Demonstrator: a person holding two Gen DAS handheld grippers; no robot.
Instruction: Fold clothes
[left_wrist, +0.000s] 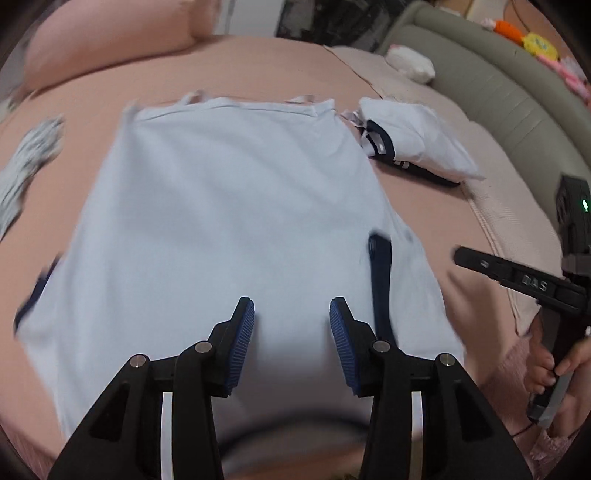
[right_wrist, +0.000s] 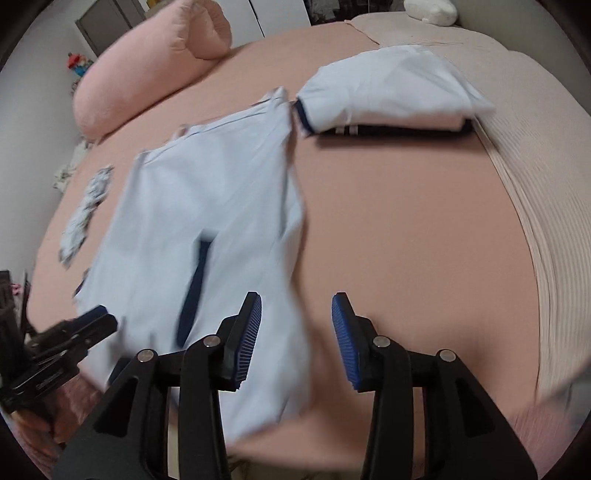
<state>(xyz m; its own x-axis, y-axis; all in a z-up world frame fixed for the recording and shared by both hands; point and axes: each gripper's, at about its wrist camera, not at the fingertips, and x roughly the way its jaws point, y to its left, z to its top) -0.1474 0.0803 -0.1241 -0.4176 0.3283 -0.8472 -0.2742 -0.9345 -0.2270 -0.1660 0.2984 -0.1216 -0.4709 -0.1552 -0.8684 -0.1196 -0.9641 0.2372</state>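
blurred: pale blue garment (left_wrist: 229, 206) edges | cut off: patterned cloth (left_wrist: 26, 166) at left edge

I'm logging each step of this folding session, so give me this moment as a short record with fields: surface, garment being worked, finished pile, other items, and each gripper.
surface: pink bed sheet
garment in work: light blue garment lying flat on the sheet, with a dark blue strip on it
finished pile: folded clothes beside the flat garment, farther up the bed
other items: pink pillow; small patterned cloth on the other side of the garment
left gripper: open, above the garment, nothing between the pads
right gripper: open, over the garment's edge, holding nothing
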